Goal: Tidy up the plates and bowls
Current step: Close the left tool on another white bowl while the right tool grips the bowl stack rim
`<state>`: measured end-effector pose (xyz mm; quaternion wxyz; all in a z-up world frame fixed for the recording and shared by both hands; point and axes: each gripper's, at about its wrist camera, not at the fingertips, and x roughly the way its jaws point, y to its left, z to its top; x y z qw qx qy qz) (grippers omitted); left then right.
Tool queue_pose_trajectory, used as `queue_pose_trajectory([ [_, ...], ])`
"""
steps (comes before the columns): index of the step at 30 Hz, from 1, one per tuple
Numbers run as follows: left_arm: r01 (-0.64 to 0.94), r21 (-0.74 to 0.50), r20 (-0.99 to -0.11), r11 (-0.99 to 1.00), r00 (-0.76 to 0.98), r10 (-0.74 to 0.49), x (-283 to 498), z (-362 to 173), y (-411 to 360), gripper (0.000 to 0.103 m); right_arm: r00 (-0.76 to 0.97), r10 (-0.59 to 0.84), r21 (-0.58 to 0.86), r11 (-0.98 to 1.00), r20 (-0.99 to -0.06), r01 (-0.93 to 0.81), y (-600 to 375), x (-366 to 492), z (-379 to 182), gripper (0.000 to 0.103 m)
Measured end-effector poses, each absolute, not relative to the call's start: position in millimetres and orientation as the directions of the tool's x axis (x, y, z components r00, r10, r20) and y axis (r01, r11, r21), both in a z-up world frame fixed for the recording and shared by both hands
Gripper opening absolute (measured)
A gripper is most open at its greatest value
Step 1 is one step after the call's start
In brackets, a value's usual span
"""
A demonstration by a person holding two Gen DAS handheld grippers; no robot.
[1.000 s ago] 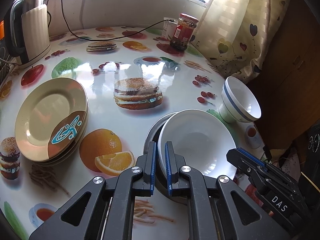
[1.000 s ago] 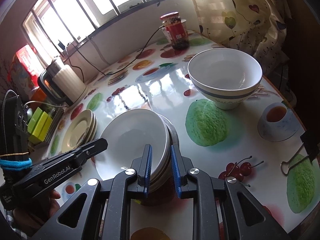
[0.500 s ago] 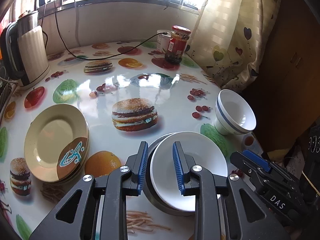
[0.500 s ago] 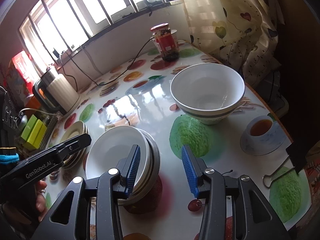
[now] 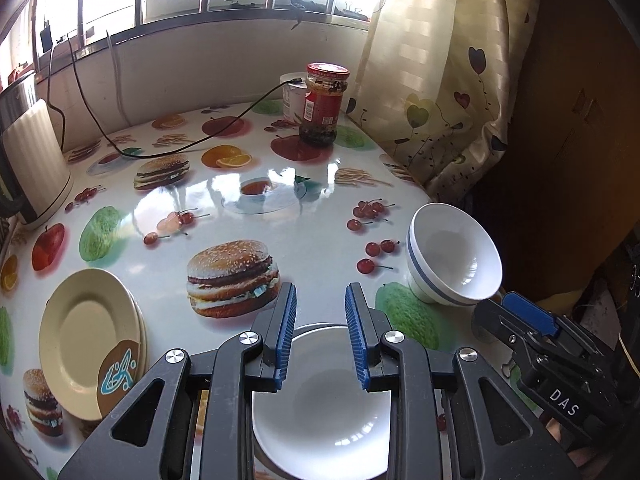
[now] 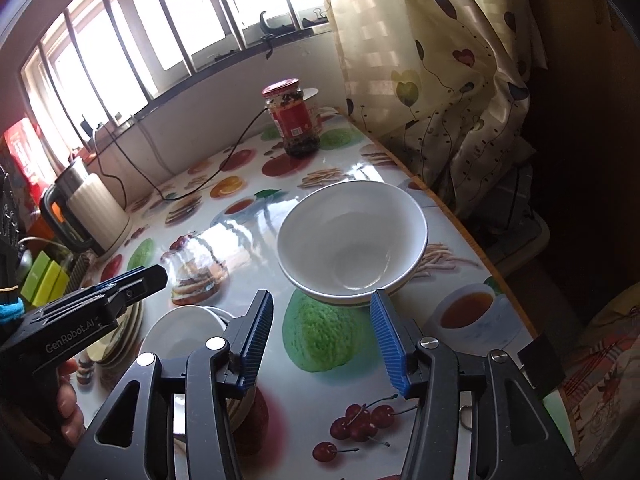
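Note:
A white plate (image 5: pixel 324 408) lies on a stack with a grey-rimmed dish under it, at the near table edge; it also shows in the right wrist view (image 6: pixel 182 334). My left gripper (image 5: pixel 320 336) is open and empty, raised just above and behind that plate. A white bowl with a blue band (image 5: pixel 454 262) stands at the right edge; it also shows in the right wrist view (image 6: pixel 352 246). My right gripper (image 6: pixel 324 340) is open wide and empty, just short of the bowl. A stack of cream plates (image 5: pixel 86 338) lies at the left.
A red-lidded jar (image 5: pixel 325 104) and a white cup stand at the far side by the curtain. A kettle (image 5: pixel 30 160) with a black cable stands far left. A binder clip (image 6: pixel 538 364) lies at the near right. The table drops off at the right.
Both grippers have let go of the white plate, opened, and pulled back and up. The right gripper has swung right toward the blue-banded bowl.

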<state>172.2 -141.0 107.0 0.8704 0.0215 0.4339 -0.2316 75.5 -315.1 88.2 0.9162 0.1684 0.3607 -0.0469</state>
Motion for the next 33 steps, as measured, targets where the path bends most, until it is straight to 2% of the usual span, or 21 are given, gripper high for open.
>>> queue_pose_trajectory([
  [11,0.448,-0.229,-0.774,0.864,0.455,-0.441,201,105,-173,0.026,0.738,-0.037,0.256,0.925,-0.674,0.280,-357,91,93,0.051],
  [33,0.493,-0.226,-0.798,0.840,0.401,-0.450,211,87,-232,0.026,0.710,-0.074,0.211,0.929,-0.700,0.305,-390,121,73,0.051],
])
